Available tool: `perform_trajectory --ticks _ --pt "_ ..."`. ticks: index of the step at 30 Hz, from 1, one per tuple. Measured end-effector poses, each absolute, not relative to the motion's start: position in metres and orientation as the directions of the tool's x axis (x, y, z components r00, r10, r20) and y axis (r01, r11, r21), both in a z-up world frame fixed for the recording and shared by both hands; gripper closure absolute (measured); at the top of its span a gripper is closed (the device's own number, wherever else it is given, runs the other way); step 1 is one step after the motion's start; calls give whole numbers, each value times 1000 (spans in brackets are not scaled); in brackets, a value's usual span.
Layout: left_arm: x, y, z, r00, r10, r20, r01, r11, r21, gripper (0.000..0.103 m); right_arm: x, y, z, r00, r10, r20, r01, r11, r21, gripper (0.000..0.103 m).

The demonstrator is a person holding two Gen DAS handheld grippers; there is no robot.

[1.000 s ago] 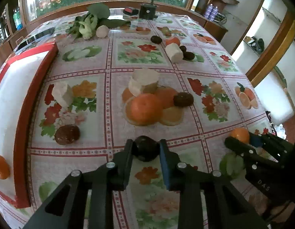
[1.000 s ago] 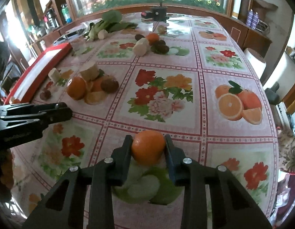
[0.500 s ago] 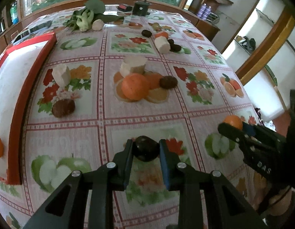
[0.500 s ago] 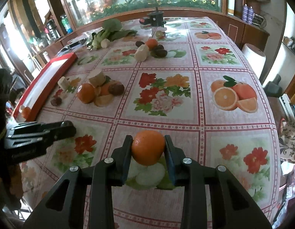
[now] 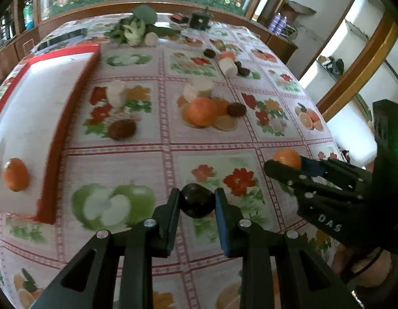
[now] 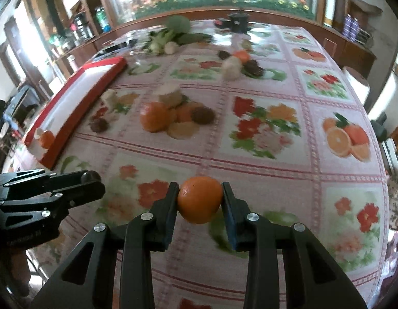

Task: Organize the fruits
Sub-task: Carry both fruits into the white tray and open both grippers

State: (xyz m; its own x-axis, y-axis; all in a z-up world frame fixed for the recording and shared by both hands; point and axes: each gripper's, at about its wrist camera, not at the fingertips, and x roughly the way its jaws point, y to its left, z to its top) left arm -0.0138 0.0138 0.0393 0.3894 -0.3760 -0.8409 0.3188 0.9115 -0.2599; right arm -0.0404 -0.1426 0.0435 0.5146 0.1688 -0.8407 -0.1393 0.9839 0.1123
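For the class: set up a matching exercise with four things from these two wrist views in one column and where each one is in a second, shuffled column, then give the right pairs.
Things
1. dark round fruit
2. held orange
3. second orange
4. leafy greens

Places
A. far end of the table
B. in the right claw
C. on the red-rimmed tray
D. in the left claw

Pairs: 1-D, 2-B, 3-C, 4-A

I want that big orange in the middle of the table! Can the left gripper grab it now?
Probably not: the left gripper is already shut on a dark fruit, though nothing blocks the way to the orange.
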Motion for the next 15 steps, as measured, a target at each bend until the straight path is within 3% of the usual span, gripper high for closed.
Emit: perform_trajectory --ticks 15 --pt "2 123 62 512 -282 -811 122 959 -257 74 1 -30 58 461 304 -834 -355 924 141 71"
